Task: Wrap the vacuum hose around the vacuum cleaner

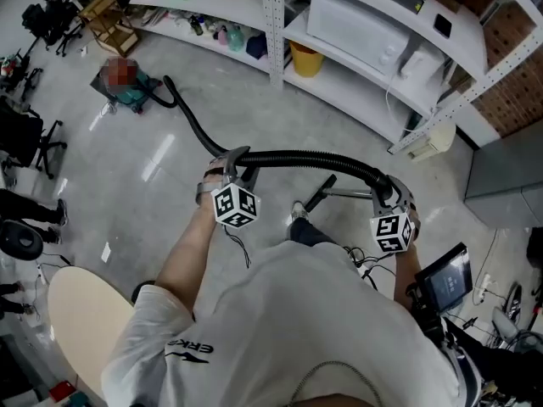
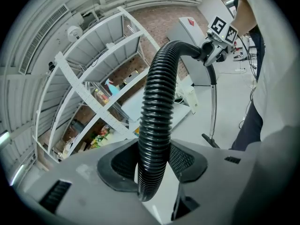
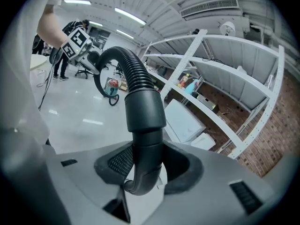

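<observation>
The vacuum (image 1: 136, 93) sits on the floor (image 1: 170, 159) at the far left of the head view, well apart from the person, with part of its body under a blur patch. The hose (image 1: 297, 154) runs from it across the floor and up to the left gripper (image 1: 235, 161). That gripper's fingers (image 2: 119, 165) stand partly apart and are clamped on the ribbed black tube. The hose then arches over to the right gripper (image 1: 389, 192), whose fingers (image 3: 115, 161), also partly apart, are clamped on the smooth curved cuff (image 3: 145, 109) at the hose's end. A wand (image 2: 214, 102) hangs from the cuff toward the floor, its foot hard to make out. Shelves (image 1: 365, 32) stand beyond. In the head view the marker cubes (image 1: 236, 206) partly hide both grippers' fingers
</observation>
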### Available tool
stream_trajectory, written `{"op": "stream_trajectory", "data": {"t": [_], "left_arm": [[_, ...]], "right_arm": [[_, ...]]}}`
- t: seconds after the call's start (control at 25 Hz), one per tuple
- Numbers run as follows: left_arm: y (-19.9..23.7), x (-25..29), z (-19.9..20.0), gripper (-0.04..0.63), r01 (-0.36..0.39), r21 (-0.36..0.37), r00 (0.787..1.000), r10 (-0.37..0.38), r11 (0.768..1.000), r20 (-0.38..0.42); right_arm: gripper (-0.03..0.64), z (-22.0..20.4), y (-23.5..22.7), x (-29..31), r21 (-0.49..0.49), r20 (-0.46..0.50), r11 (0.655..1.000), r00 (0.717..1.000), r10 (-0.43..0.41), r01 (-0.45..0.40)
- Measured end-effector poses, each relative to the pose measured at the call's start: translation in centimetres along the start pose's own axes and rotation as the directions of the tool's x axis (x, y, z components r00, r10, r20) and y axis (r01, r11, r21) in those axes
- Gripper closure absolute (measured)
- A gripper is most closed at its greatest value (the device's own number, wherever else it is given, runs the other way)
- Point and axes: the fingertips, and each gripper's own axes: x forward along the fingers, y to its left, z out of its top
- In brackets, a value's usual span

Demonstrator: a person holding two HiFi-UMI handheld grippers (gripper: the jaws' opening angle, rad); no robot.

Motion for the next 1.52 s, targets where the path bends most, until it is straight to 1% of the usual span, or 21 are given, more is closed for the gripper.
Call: {"op": "stream_trajectory", "data": {"t": [0.24,0.44,0.84,1.0,1.24,1.52], "left_arm": [[3.4,1.8,-1.2,0.428,-0.053,-0.038,0.997,0.051,0.998,-0.050],[6.6,3.6,-2.0,0.428,-0.108,-0.063,0.990,0.101,0.992,-0.100],[11.6,7.1,-2.8,0.428,-0.162,-0.057,0.974,0.151,0.985,-0.167],[13.7,8.5,-3.0,0.428,-0.184,-0.048,0.968,0.172,0.982,-0.184],[16.1,9.8,-3.9,0.428,-0.193,-0.043,0.964,0.181,0.980,-0.194],[20.1,11.0,-6.4,0.428,-0.197,-0.045,0.969,0.187,0.979,-0.164]], "right_arm": [[0.443,2.9,-1.4,5.0,-0.036,0.038,0.998,0.998,0.056,-0.055],[0.443,5.9,-3.4,9.5,-0.075,0.091,0.993,0.991,0.100,-0.093],[0.443,9.6,-6.6,15.9,-0.159,0.142,0.978,0.978,0.154,-0.131],[0.443,10.8,-7.6,18.3,-0.179,0.160,0.974,0.972,0.170,-0.141],[0.443,12.6,-8.1,20.6,-0.178,0.165,0.972,0.969,0.181,-0.151],[0.443,16.0,-7.0,23.7,-0.163,0.155,0.976,0.974,0.167,-0.142]]}}
